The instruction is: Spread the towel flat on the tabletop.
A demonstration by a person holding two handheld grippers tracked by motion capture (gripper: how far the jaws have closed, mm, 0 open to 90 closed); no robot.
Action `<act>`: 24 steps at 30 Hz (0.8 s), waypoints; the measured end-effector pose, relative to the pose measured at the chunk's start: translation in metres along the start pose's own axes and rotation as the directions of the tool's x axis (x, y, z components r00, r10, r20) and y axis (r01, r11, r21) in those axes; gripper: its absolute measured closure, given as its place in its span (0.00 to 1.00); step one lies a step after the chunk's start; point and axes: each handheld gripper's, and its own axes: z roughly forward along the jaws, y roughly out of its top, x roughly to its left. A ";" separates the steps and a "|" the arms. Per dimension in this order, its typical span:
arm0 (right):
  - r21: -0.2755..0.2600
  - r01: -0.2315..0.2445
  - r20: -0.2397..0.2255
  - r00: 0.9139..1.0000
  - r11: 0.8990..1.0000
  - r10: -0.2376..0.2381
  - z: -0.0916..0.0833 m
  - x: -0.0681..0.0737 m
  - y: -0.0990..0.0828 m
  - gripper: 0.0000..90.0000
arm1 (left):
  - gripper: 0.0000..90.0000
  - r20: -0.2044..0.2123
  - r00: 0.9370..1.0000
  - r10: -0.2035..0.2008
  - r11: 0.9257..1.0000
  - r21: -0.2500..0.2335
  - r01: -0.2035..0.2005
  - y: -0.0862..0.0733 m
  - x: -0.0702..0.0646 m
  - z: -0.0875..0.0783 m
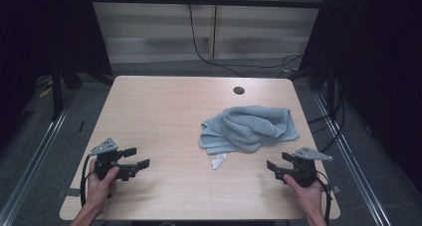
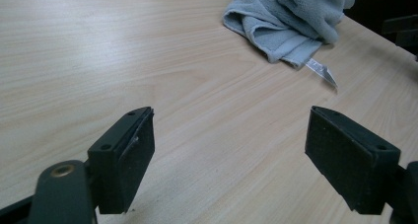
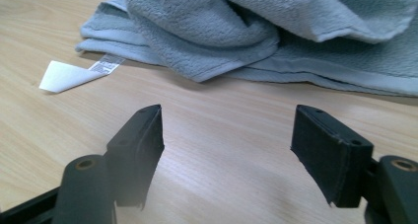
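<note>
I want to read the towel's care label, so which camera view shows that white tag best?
The right gripper view: the white care tag lies close, curled, with printed lines visible, beside the crumpled grey-blue terry towel. The left gripper view shows the tag smaller and at a slant; the high view shows it as a small white scrap.

- The towel [image 3: 276, 31] is cut off by the top and right edges in the right gripper view; its far part is cut off in the left gripper view too.
- The print on the white label [image 1: 218, 161] is too small to read.
- The towel's folds hide its inner layers.
- The bench [image 1: 164, 116] near edge is cut off at the bottom of the high view.
</note>
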 end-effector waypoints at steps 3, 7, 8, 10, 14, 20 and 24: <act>0.000 0.012 -0.008 1.000 1.000 -0.012 0.002 0.001 0.003 0.32 | 0.21 0.003 1.000 0.004 1.000 0.005 -0.004 0.000 0.000 0.001; 0.002 0.017 -0.029 0.999 1.000 -0.017 0.003 0.001 0.008 0.35 | 0.21 0.007 1.000 0.007 1.000 0.018 -0.007 -0.001 -0.001 0.004; 0.002 0.017 -0.029 0.999 1.000 -0.017 0.003 0.001 0.008 0.35 | 0.21 0.007 1.000 0.007 1.000 0.018 -0.007 -0.001 -0.001 0.004; 0.012 0.020 -0.038 0.999 1.000 -0.019 0.003 0.001 0.011 0.38 | 0.21 0.012 1.000 0.011 1.000 0.019 -0.011 -0.001 -0.003 0.005; 0.020 0.033 -0.073 0.997 0.999 -0.032 0.005 0.001 0.025 0.40 | 0.21 0.021 0.999 0.025 0.999 0.029 -0.026 -0.001 -0.006 0.004; 0.019 0.089 -0.143 0.986 0.996 -0.086 0.020 0.005 0.064 0.41 | 0.22 0.016 1.000 0.021 1.000 0.016 -0.021 0.000 -0.005 0.004; 0.042 0.138 -0.150 0.980 0.990 -0.131 0.034 0.003 0.088 0.38 | 0.22 0.011 0.999 0.037 0.999 0.024 -0.037 0.000 -0.007 0.003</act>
